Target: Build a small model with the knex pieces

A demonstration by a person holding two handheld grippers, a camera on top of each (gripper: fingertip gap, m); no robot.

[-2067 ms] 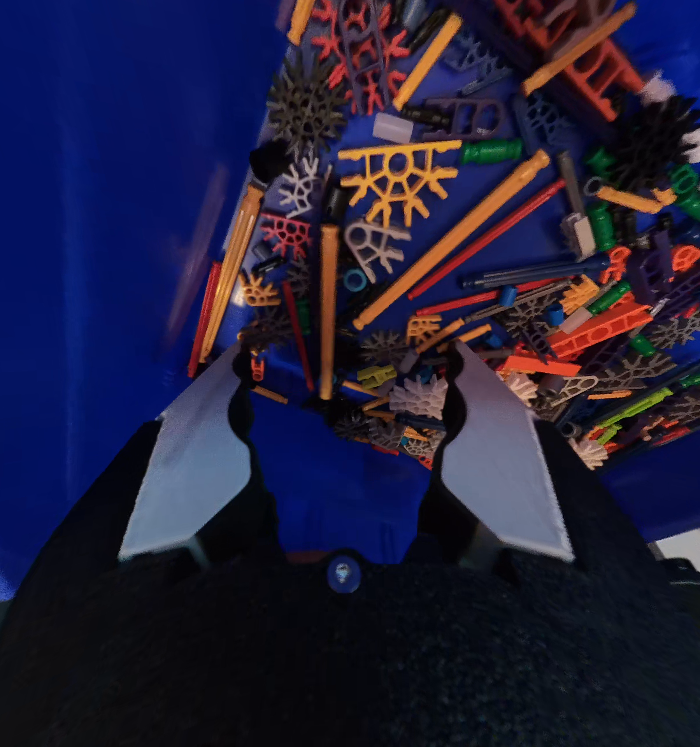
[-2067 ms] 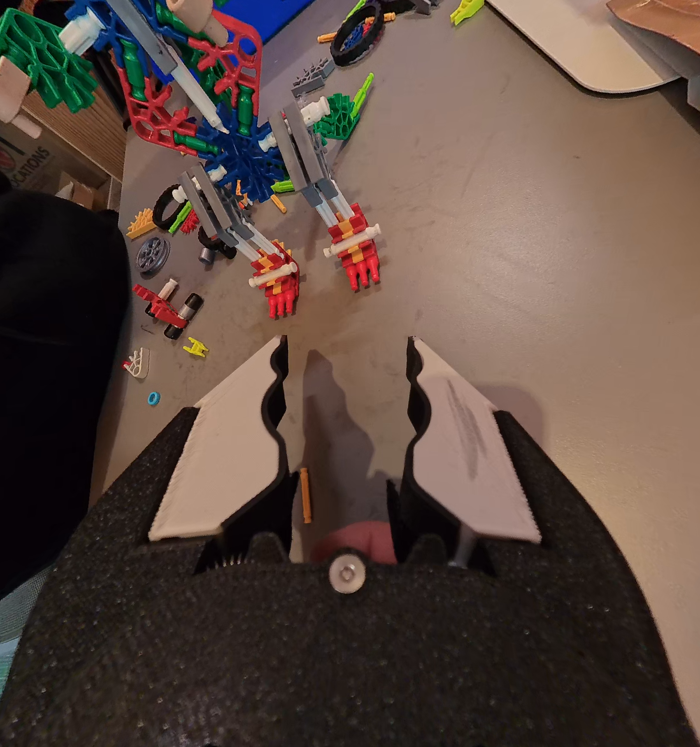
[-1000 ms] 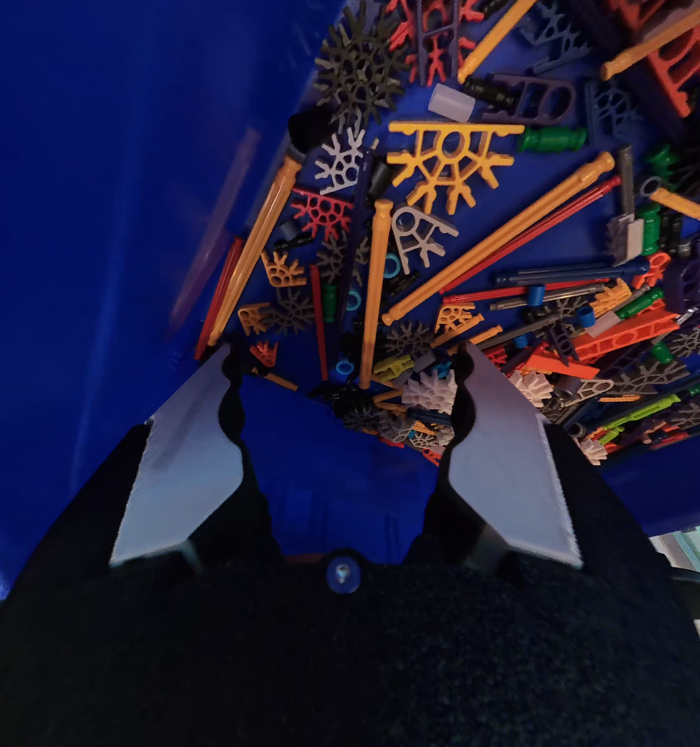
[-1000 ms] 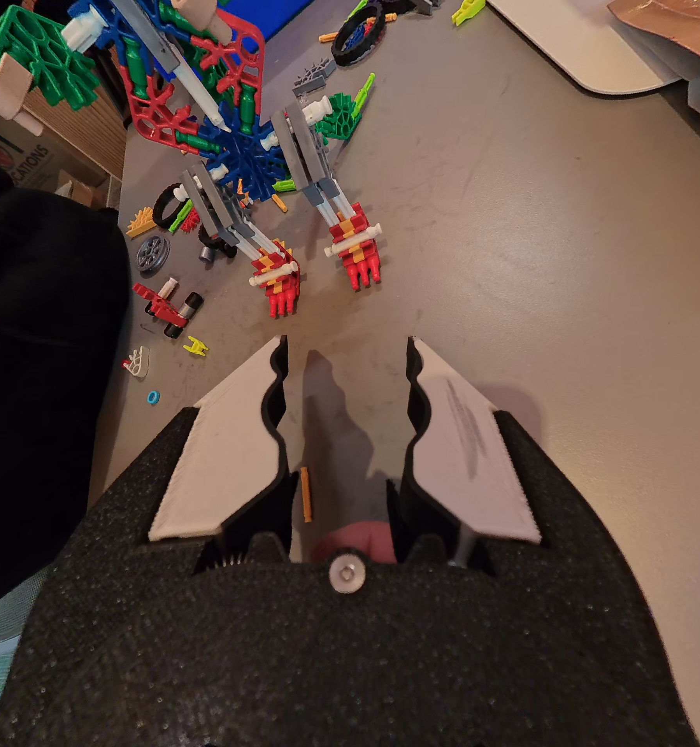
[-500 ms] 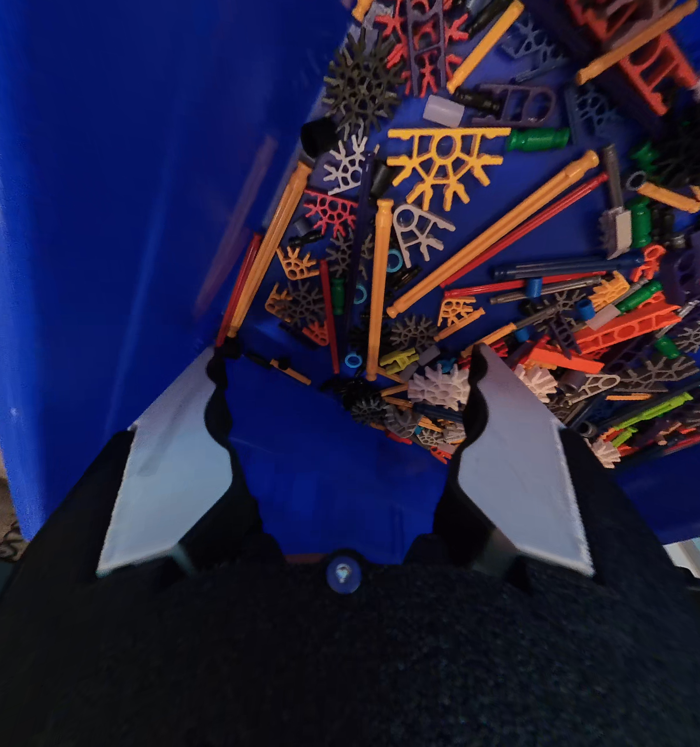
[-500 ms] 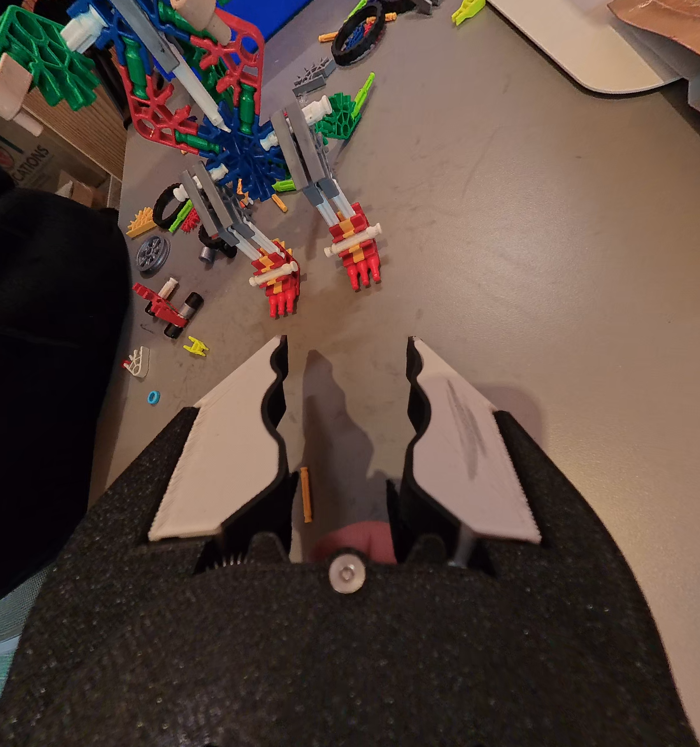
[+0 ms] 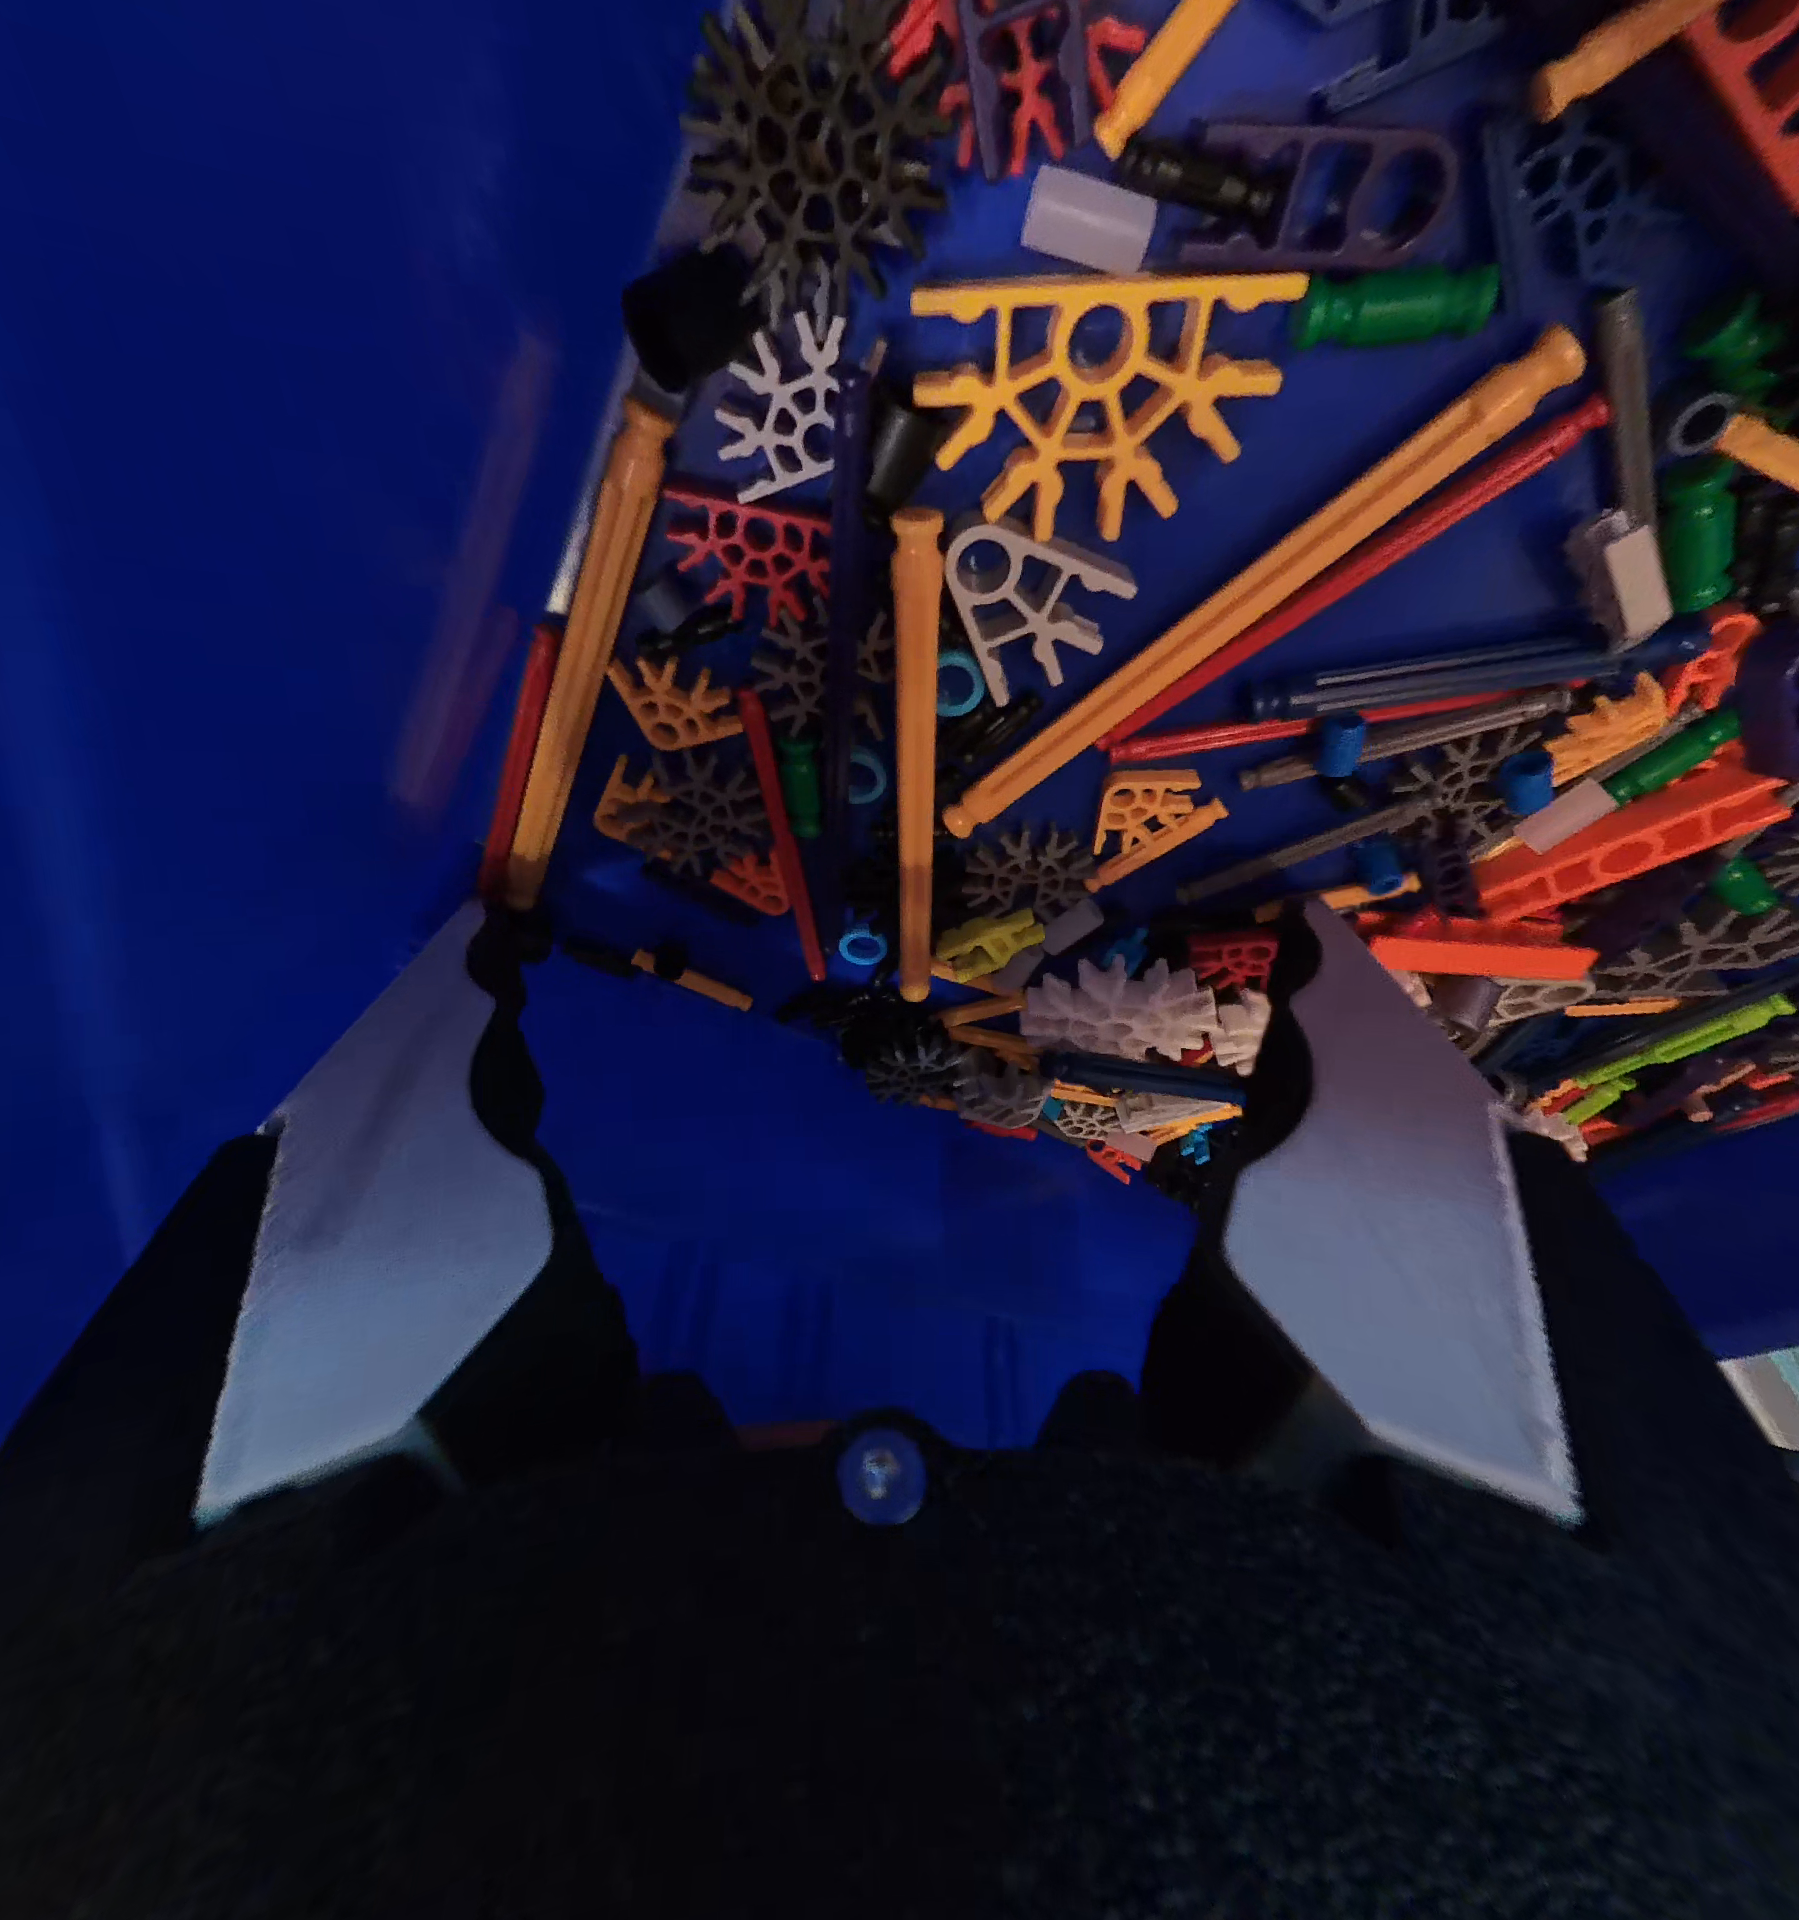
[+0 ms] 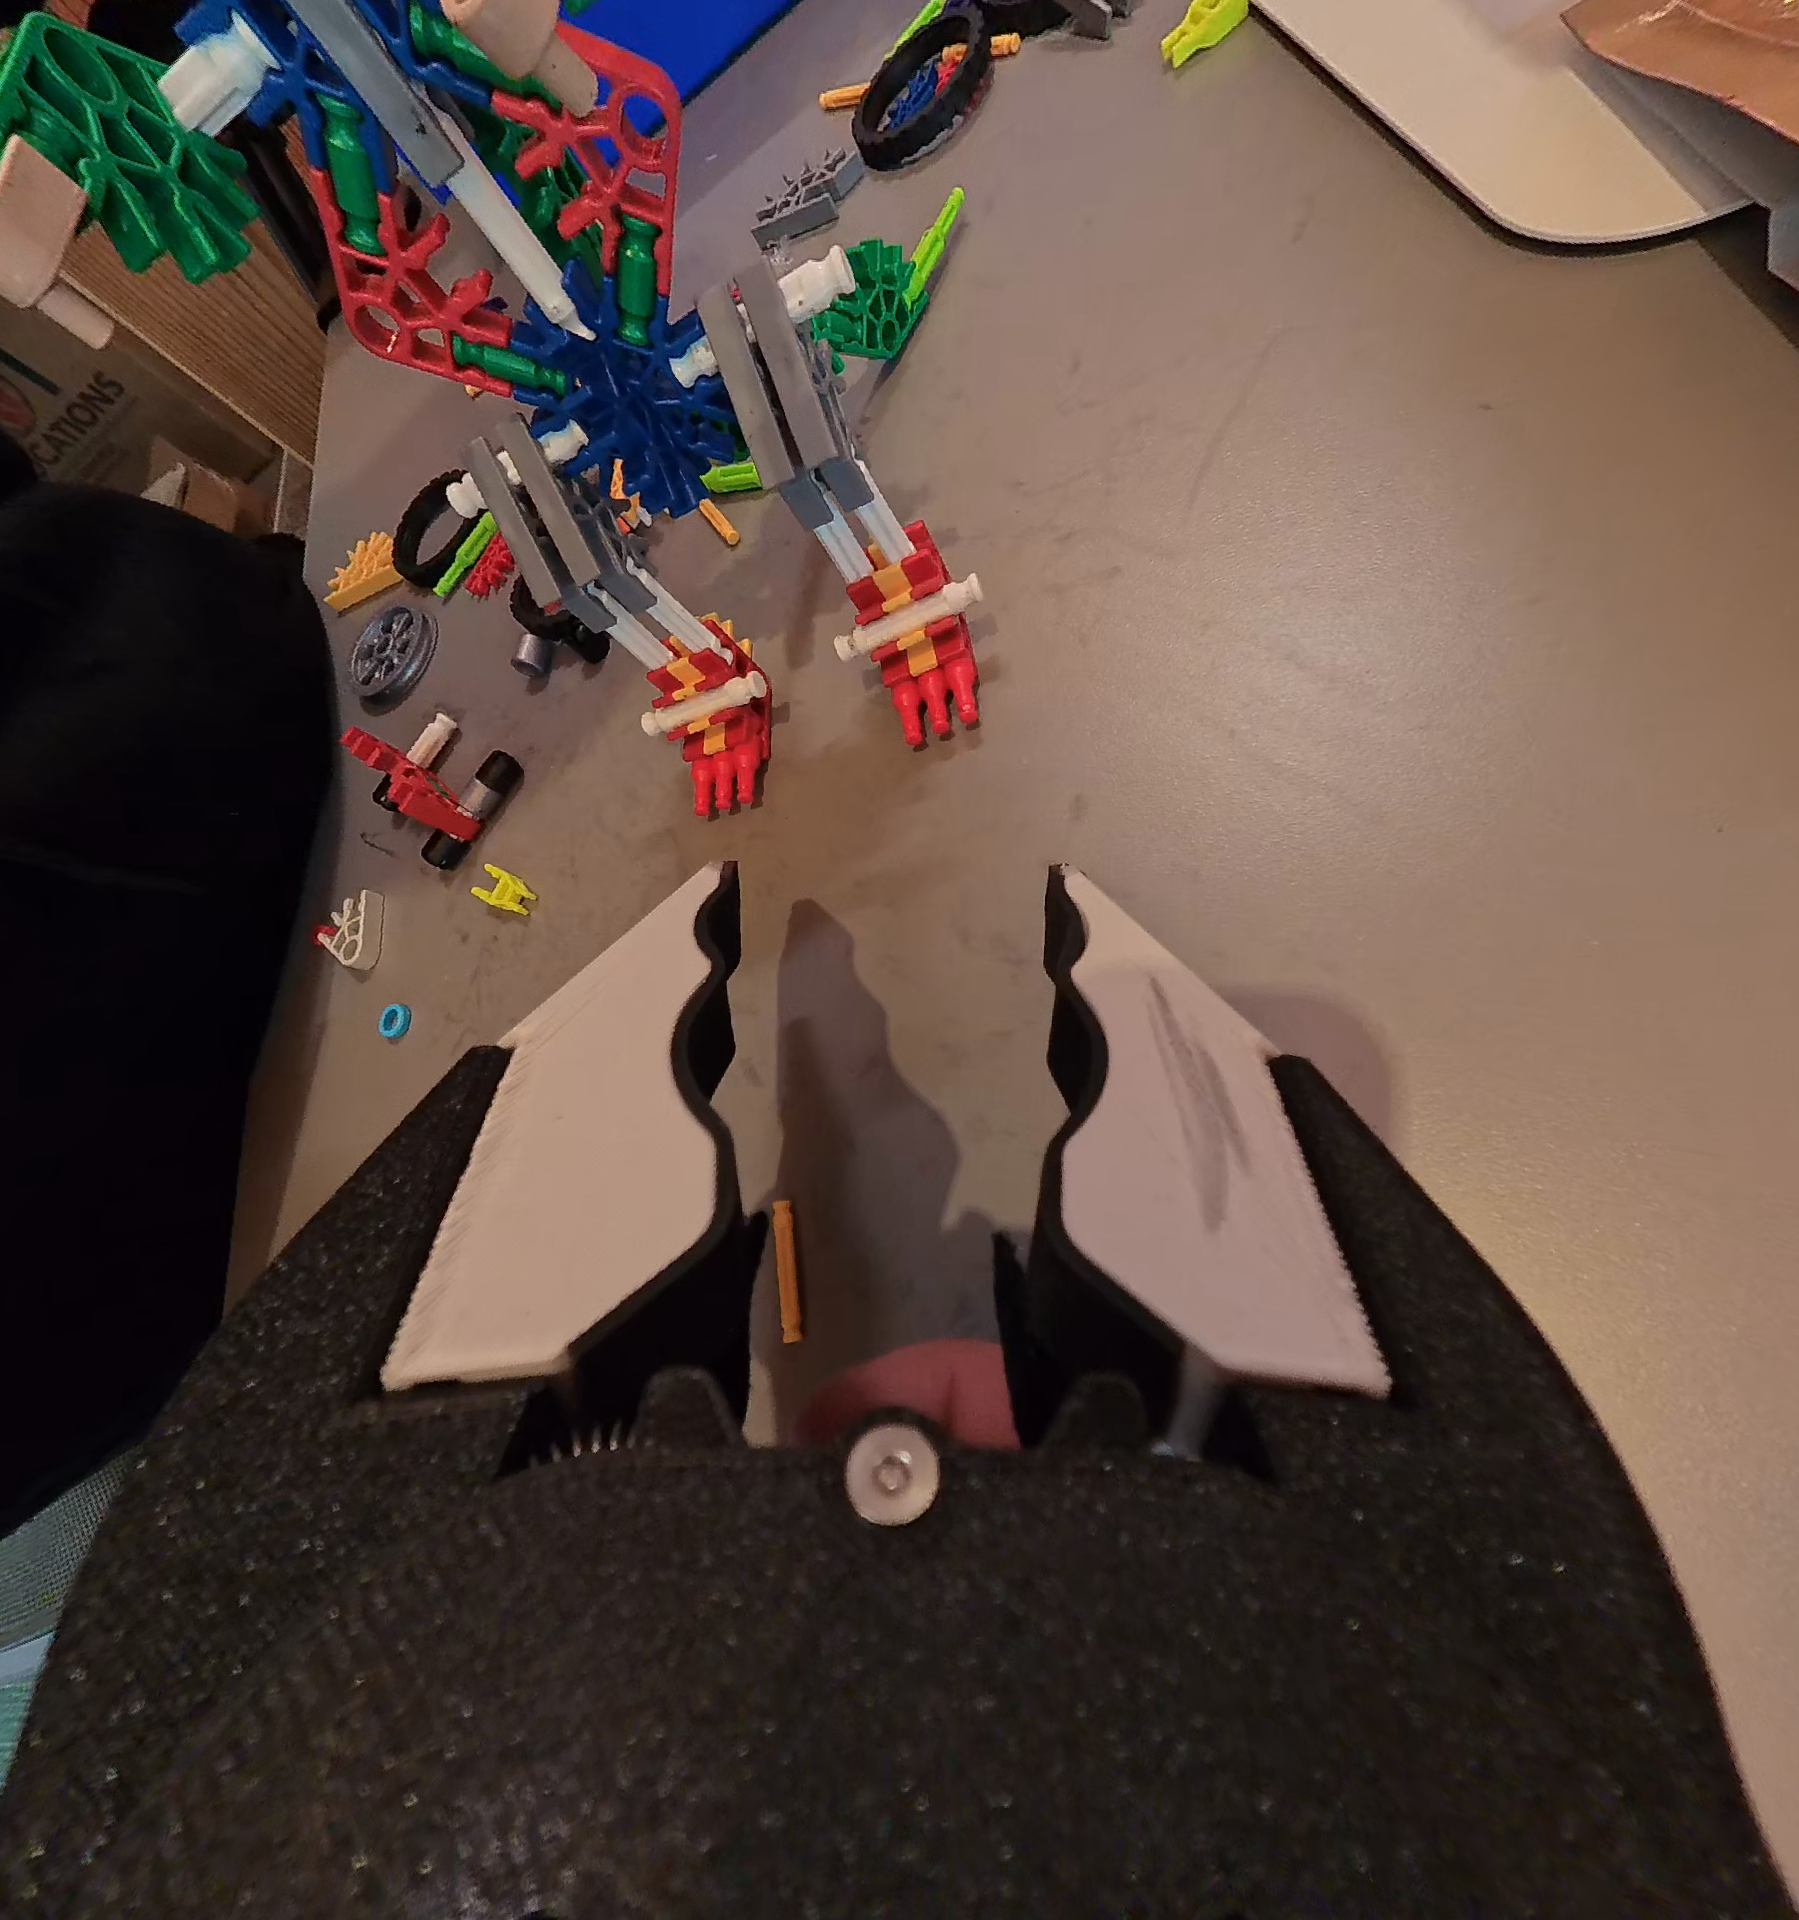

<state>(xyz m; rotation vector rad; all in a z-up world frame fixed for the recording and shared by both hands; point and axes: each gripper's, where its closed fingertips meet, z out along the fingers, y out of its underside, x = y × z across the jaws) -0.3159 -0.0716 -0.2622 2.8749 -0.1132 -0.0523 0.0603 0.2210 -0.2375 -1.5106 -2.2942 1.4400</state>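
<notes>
Left gripper [image 7: 879, 935], jaws wide apart and empty, hangs inside the blue bin [image 7: 251, 623] above loose rods and connectors [image 7: 1082, 644], while right gripper [image 8: 890, 883], jaws likewise parted and empty, hovers over the tabletop [image 8: 1394, 623] just short of the built model's red feet [image 8: 822, 675].

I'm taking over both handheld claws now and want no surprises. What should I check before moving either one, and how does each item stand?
1. Left claw open and empty: ok, jaws wide apart, nothing between them.
2. Left claw inside the blue bin: ok, pointed at the loose rods and connectors.
3. Left fingertips clear of the pieces: cannot tell, depth is unclear.
4. Right claw open and empty: ok.
5. Right claw clear of the built model's red feet: ok, bare grey table lies between.
6. Small orange rod on the table near the right claw's base: cannot tell whether it touches.
</notes>
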